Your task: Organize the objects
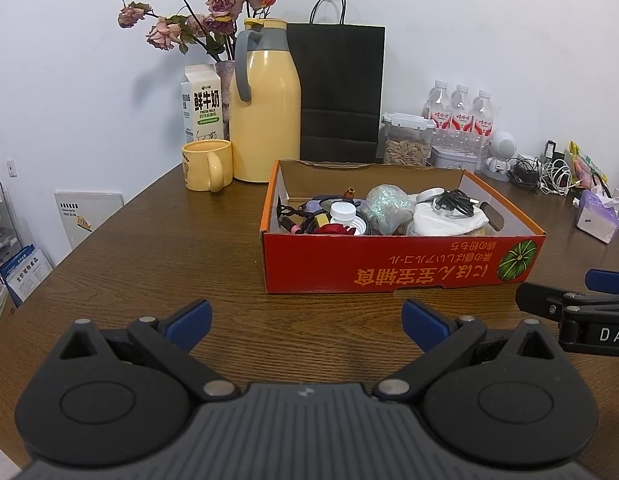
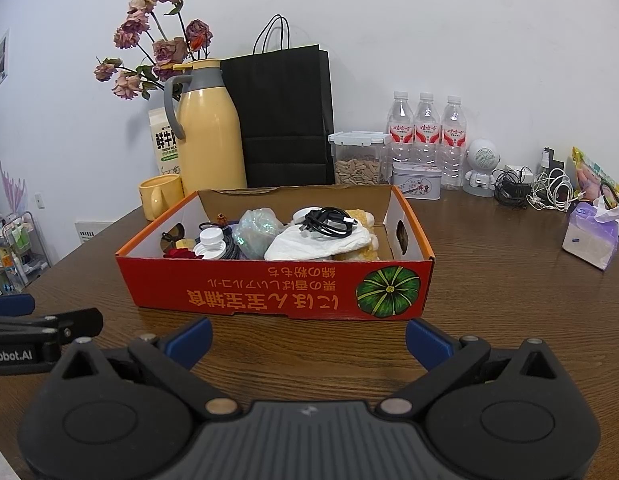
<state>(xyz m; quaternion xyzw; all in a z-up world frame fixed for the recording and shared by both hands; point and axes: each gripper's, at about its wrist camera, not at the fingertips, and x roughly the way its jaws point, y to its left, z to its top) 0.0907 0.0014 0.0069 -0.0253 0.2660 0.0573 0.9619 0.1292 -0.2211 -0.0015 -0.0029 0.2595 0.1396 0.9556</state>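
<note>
Both grippers hover low over the wooden table [image 1: 149,248], fingers spread wide and holding nothing. From the left gripper [image 1: 307,320], the red cardboard box [image 1: 389,268] sits at one o'clock; from the right gripper [image 2: 308,338] it lies at twelve. Inside the box, a black cable [image 2: 327,222] rests on white cloth [image 2: 321,244], beside a white-capped bottle [image 2: 211,240].

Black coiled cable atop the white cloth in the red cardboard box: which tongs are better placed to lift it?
Right, probably. The black coiled cable lies nearly straight ahead of the open right tongs; from the left tongs it sits off rightward.
</note>
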